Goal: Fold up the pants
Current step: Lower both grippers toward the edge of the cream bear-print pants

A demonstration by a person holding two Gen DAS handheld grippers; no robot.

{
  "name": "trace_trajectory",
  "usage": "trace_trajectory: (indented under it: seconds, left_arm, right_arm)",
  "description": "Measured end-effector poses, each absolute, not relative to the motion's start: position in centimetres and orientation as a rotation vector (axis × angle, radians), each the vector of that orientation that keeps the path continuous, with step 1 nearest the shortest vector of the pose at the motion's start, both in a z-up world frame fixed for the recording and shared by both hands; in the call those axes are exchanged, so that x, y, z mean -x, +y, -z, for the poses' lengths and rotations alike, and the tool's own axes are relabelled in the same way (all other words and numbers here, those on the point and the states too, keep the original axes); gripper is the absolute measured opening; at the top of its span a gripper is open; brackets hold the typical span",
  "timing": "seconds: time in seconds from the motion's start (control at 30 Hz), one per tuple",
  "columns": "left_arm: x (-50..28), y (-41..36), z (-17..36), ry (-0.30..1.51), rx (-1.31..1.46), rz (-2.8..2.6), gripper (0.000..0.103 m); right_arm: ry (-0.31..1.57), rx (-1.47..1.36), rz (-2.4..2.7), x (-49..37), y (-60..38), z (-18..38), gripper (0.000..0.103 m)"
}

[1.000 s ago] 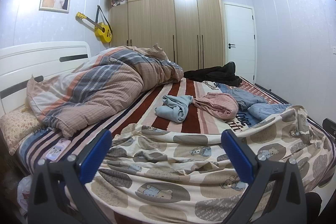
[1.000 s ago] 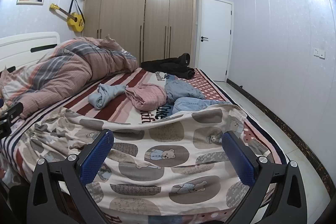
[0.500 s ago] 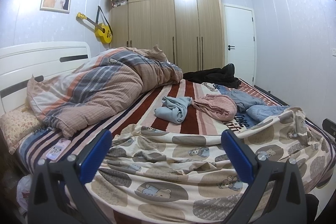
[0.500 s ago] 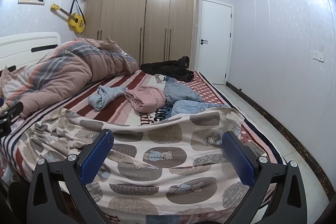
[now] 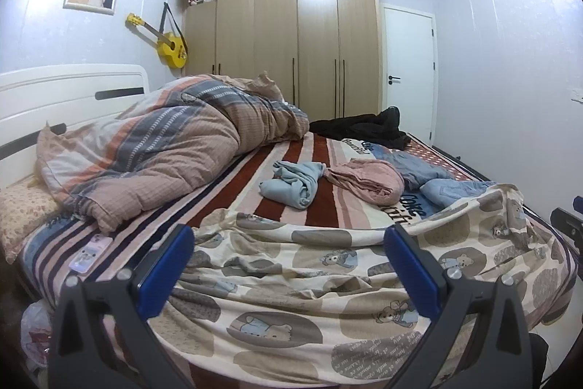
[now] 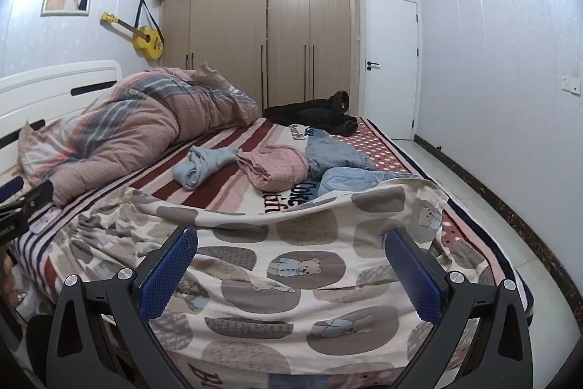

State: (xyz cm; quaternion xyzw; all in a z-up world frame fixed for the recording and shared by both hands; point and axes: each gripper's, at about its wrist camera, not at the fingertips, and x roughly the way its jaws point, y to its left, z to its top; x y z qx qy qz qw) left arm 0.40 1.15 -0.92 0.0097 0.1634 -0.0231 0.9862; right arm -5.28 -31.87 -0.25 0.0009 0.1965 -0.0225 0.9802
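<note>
Several crumpled garments lie mid-bed: a light blue piece (image 5: pixel 293 183) (image 6: pixel 204 164), a pink piece (image 5: pixel 368 179) (image 6: pixel 275 166), and blue jeans (image 5: pixel 437 186) (image 6: pixel 339 166). A black garment (image 5: pixel 360 130) (image 6: pixel 313 115) lies at the far end. My left gripper (image 5: pixel 289 265) is open and empty above the near edge of the bear-print sheet (image 5: pixel 309 283). My right gripper (image 6: pixel 291 265) is open and empty above the same sheet (image 6: pixel 291 265), further right. Both are well short of the garments.
A bunched striped duvet (image 5: pixel 156 152) fills the bed's left side by the white headboard (image 5: pixel 65 90). A phone (image 5: pixel 89 252) lies on the bed's left edge. A wardrobe (image 5: pixel 291 35), door (image 6: pixel 388 61) and tiled floor (image 6: pixel 473 206) lie beyond and right.
Both grippers have drifted slightly back and up from the bed, so a little more of the bear-print sheet shows. Nothing was grasped and the garments have not moved.
</note>
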Motion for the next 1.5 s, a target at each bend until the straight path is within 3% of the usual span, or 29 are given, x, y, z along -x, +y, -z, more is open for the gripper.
trace_trajectory:
  seconds: [0.3,0.37,0.43,0.67,1.5]
  left_arm:
    - [-1.5,1.4,2.1,0.344,0.002,0.090,0.102]
    - [-1.8,2.1,2.4,0.345,0.029,0.092,0.102]
    - [-2.1,2.9,3.1,0.355,0.060,0.081,0.102]
    - [-3.7,6.9,7.0,0.440,0.190,-0.022,0.102]
    - [-6.2,14.1,20.4,0.697,0.567,-0.216,0.102]
  right_arm:
    - [0.435,0.102,-0.052,4.0,-31.1,2.2,0.100]
    - [0.458,0.096,-0.068,3.7,-31.5,3.1,0.089]
    - [0.491,0.058,-0.084,3.3,-32.1,4.0,0.070]
    - [0.585,-0.066,-0.094,2.0,-35.6,7.2,0.045]
    - [0.653,-0.263,0.044,4.3,-43.0,11.6,0.045]
